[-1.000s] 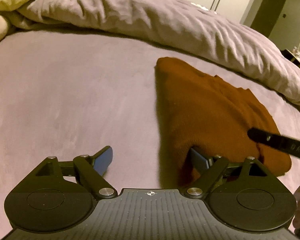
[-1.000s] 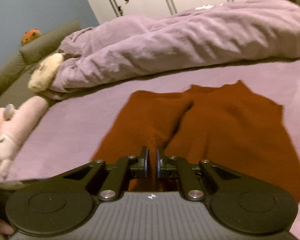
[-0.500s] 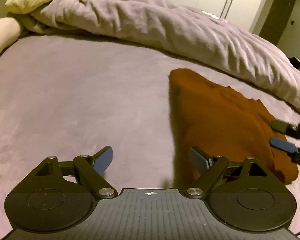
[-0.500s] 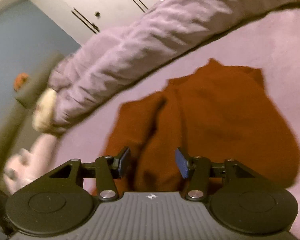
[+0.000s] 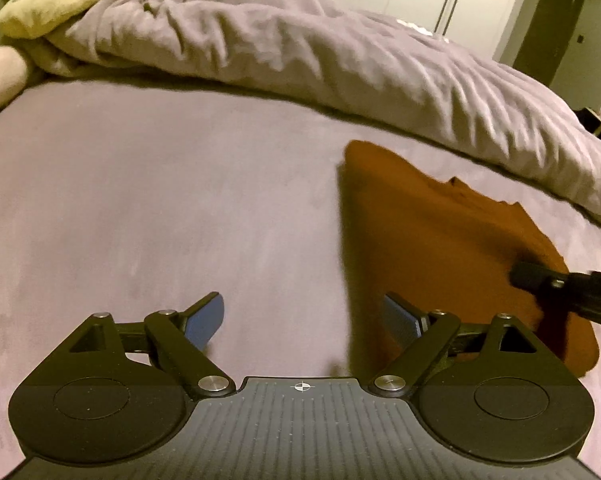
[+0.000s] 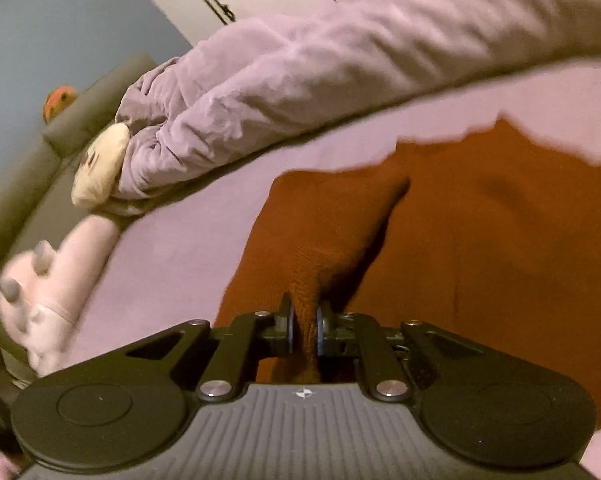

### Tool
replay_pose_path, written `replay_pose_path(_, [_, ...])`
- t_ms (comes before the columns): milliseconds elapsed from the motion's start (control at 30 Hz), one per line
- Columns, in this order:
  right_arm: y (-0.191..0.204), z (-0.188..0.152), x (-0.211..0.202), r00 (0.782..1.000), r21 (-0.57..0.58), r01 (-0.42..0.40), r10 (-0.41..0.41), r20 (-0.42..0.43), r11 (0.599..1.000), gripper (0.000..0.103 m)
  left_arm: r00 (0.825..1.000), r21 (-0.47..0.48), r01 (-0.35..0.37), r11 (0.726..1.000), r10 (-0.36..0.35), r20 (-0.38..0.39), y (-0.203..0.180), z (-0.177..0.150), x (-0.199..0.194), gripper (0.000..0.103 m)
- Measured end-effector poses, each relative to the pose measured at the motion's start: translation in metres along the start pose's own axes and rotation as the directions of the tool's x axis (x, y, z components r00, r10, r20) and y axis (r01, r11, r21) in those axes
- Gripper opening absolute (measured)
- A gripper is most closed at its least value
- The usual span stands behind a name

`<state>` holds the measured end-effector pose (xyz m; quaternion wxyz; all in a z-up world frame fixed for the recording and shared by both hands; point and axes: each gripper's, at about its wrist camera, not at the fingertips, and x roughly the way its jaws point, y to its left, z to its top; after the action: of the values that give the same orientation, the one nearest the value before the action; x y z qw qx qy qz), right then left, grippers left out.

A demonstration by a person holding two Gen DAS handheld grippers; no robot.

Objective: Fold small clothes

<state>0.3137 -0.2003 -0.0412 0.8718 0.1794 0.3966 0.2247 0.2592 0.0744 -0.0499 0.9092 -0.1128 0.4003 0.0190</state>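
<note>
Bedroom, dim warm light. A bed [image 5: 148, 208] with a mauve sheet is seen, a rumpled duvet [image 5: 340, 60] bunched along its far side, soft toys [image 6: 52, 280] at the head end, wardrobe doors behind. A rust-brown knitted garment [image 5: 440, 240] lies flat on the sheet, near the duvet but apart from it, partly folded.

Right tool [image 6: 304, 330]: jaws closed on a pinched ridge of the garment's near edge, fabric gathered between the pads. Left tool [image 5: 304, 318]: jaws wide apart, nothing held, right-hand pad at the garment's left edge, the other over bare sheet.

Judged step: a fold being carried across. The pinched edge is best lifted low and drawn over evenly; the left tool could be used to pin or catch the near edge so the layers are not dragged askew. Loose knit is likely to stretch if pulled hard.
</note>
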Motion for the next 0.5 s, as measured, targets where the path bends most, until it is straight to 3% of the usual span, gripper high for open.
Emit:
replay_pose_path(133, [-0.010,-0.003,-0.017,0.997,-0.011,0.066,-0.065,0.039,0.998,0.008,0.999,0.032,0.027,0.999,-0.026,-0.019,-0.014,0.003,0.008,0.093])
replay_pose_path(267, [-0.029,-0.014,0.000,0.991,-0.007,0.127,-0.127,-0.035,0.992,0.011,0.999,0.065,0.011,0.998,-0.008,-0.047,-0.025,0.000,0.022,0.093])
replay_pose_path(367, [-0.036,-0.009,-0.011,0.995,0.045,0.099,-0.098,-0.017,0.994,0.029,0.999,0.091,-0.018,0.996,0.022,-0.035,-0.024,0.000,0.020,0.093])
replay_pose_path(433, [-0.040,-0.005,-0.022,0.993,0.065,0.118,-0.120,0.022,0.991,0.062,0.999,0.091,-0.026,0.995,0.030,-0.038,-0.022,0.000,0.020,0.093])
replay_pose_path(500, [-0.050,-0.001,-0.025,0.992,0.097,0.119,-0.123,0.033,0.988,0.067,0.999,0.078,-0.027,0.997,0.030,-0.039,-0.023,0.000,0.020,0.093])
